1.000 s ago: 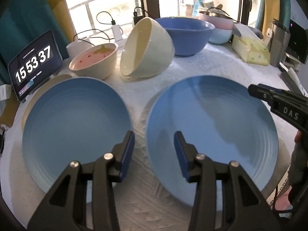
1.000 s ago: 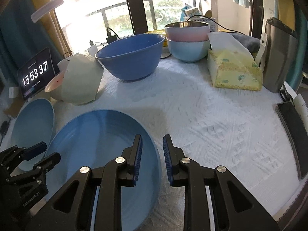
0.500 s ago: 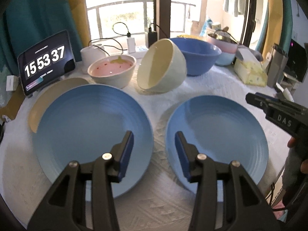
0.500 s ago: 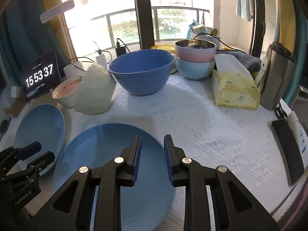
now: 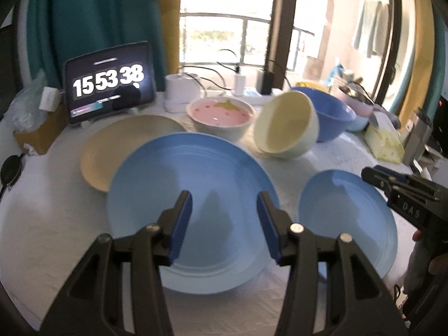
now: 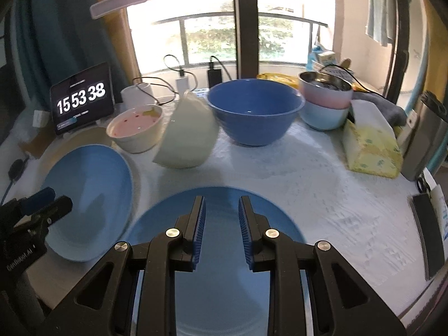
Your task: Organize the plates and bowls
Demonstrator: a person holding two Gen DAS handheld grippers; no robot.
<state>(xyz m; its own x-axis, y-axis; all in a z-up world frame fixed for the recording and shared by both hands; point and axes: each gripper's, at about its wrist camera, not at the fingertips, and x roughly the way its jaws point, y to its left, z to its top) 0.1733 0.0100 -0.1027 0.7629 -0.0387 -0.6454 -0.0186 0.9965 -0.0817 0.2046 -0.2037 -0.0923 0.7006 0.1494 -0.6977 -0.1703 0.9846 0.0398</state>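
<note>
Two blue plates lie side by side on the white cloth. My left gripper (image 5: 224, 204) hovers open over the left blue plate (image 5: 193, 196), with nothing between its fingers. A beige plate (image 5: 117, 145) lies partly under that plate's far left edge. My right gripper (image 6: 221, 204) hovers open over the right blue plate (image 6: 280, 218), also with nothing between its fingers. Behind the plates stand a pink strawberry bowl (image 5: 219, 114), a cream bowl (image 5: 285, 123) tipped on its side, and a big blue bowl (image 6: 254, 112). A pink bowl is stacked in a light blue one (image 6: 324, 103) at the back right.
A tablet clock (image 6: 81, 100) stands at the back left, with chargers and cables along the window sill. A tissue pack (image 6: 372, 145), a metal canister (image 6: 428, 140) and a dark phone (image 6: 428, 229) occupy the right side. The table edge runs close below both grippers.
Both grippers have drawn back and up from the plates, which now look smaller. The left view has swung left, showing more of the beige plate. The left jaws stand slightly wider.
</note>
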